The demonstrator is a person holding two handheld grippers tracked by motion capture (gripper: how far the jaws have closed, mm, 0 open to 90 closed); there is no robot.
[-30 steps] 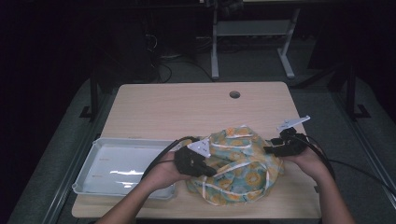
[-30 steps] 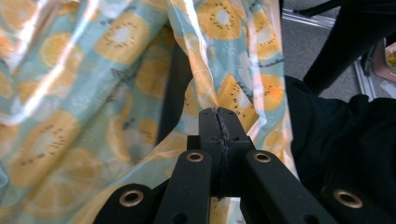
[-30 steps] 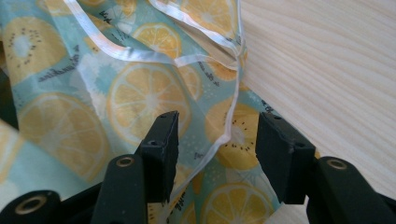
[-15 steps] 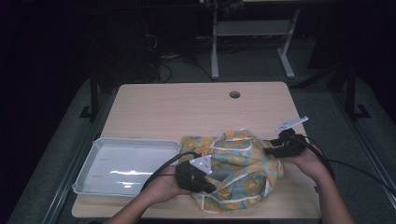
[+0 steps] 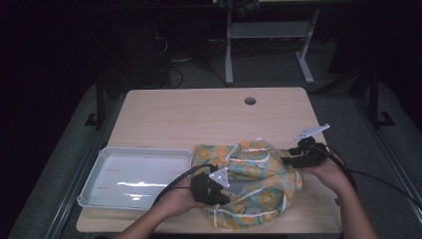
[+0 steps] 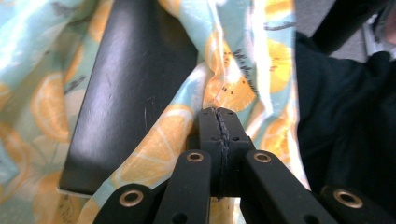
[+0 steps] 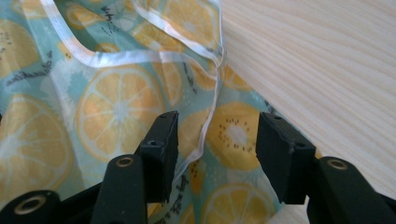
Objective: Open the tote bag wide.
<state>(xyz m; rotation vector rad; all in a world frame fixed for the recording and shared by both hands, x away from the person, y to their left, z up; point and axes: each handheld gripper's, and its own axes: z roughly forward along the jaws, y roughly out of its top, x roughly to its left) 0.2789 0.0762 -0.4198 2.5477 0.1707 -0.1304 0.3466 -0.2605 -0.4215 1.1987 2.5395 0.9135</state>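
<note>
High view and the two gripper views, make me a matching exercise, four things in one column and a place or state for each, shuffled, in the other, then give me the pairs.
Things:
1. white tray
2. fruit-print cloth
3. left gripper
4. right gripper

Places or states:
A. jaws apart above a white hem
B. crumpled at the table's near right
C. jaws pressed together among cloth folds
D. lying at the table's near left

Pairs: 1-D, 2-B, 3-C, 4-A

Dim lab, bare desk (image 5: 199, 114) (cable hole), floor cables (image 5: 174, 74)
</note>
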